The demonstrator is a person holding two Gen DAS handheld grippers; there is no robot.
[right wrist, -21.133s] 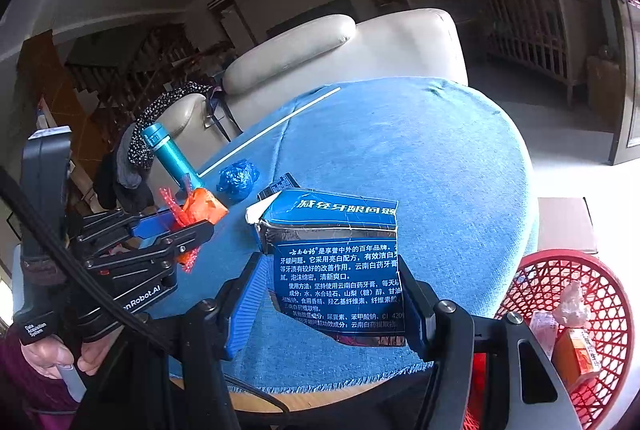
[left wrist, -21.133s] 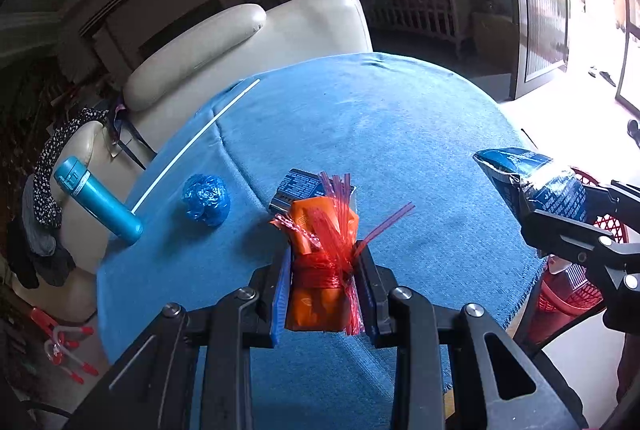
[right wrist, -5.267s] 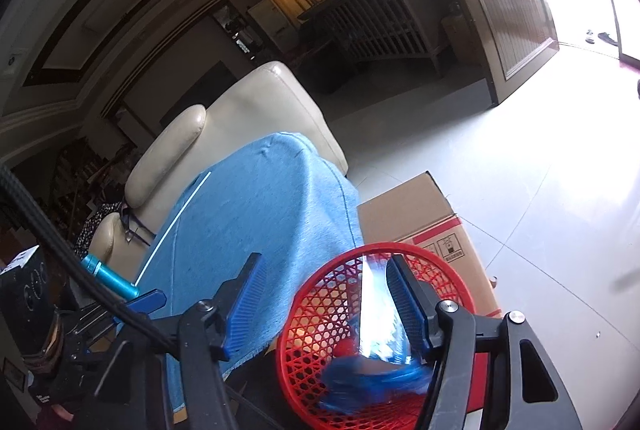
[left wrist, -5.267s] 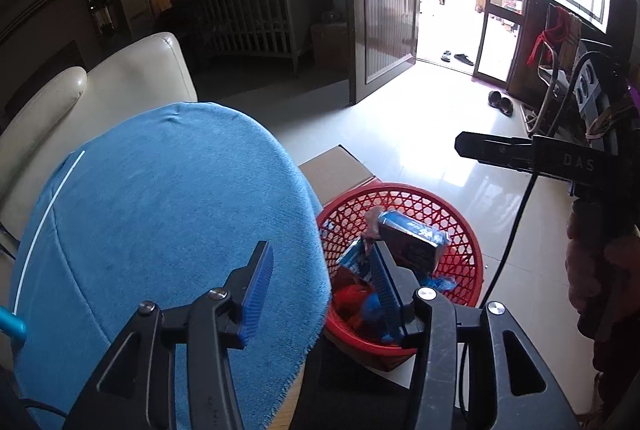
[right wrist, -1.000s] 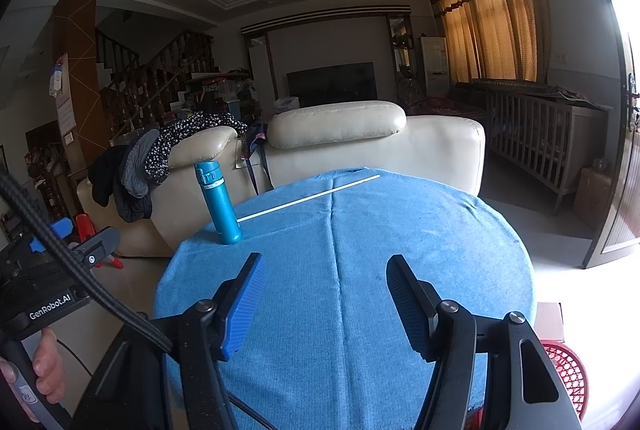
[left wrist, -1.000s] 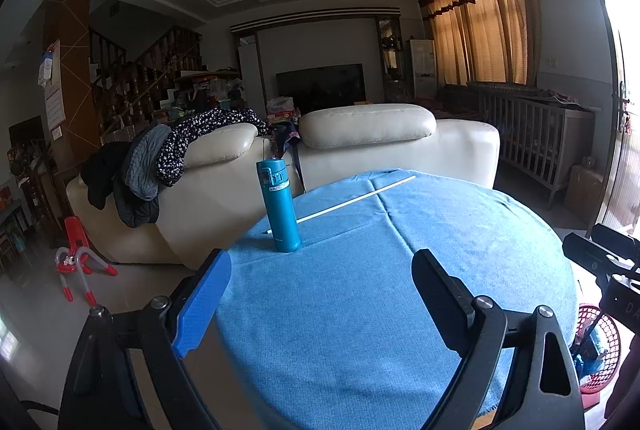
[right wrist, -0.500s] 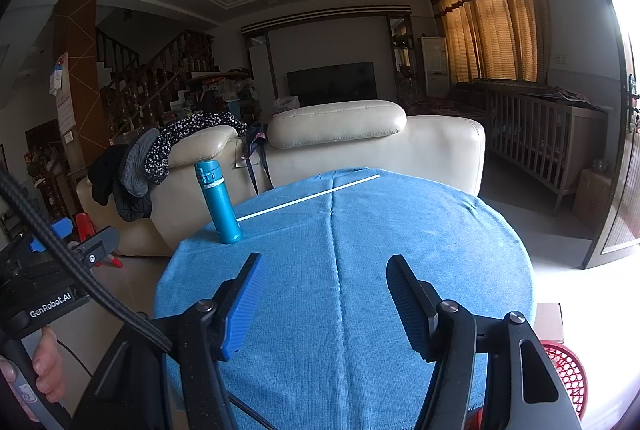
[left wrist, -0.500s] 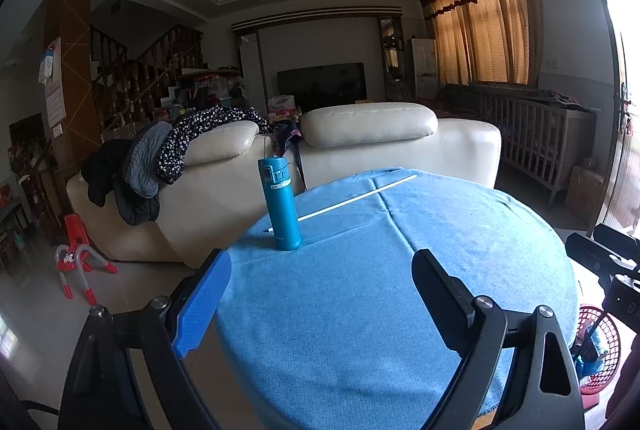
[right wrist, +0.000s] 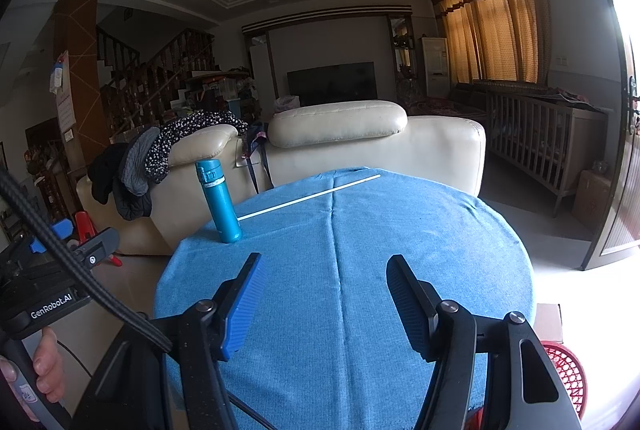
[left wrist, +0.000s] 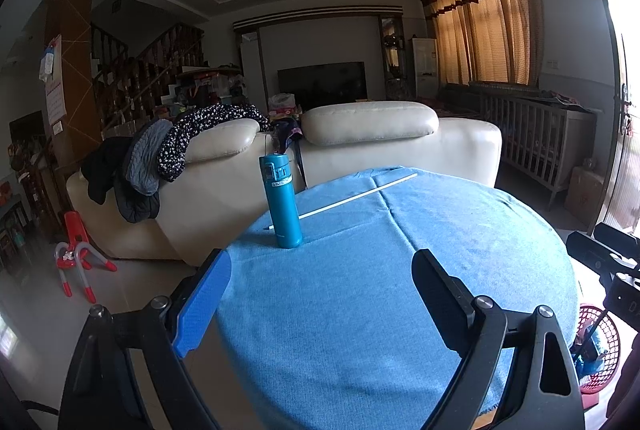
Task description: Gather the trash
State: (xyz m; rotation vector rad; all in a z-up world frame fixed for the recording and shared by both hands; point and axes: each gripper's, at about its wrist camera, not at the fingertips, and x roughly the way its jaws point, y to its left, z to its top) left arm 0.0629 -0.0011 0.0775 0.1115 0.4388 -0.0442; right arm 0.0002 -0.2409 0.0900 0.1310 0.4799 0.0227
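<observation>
The round table with a blue cloth (left wrist: 400,290) fills the middle of both views; the cloth also shows in the right wrist view (right wrist: 340,250). My left gripper (left wrist: 320,302) is open and empty above the table's near edge. My right gripper (right wrist: 324,302) is open and empty above the near edge too. The red mesh trash basket (left wrist: 600,350) stands on the floor at the table's right, with blue trash inside; its rim shows in the right wrist view (right wrist: 568,374). I see no trash on the cloth.
A teal bottle (left wrist: 282,201) stands upright at the table's far left, also in the right wrist view (right wrist: 220,207). A white stick (left wrist: 356,199) lies across the far cloth. A cream sofa (left wrist: 360,157) with clothes stands behind. A cardboard box (right wrist: 550,322) sits by the basket.
Since 5 s ago both grippers pulled back from the basket and now face the table. In the last second nothing has visibly changed.
</observation>
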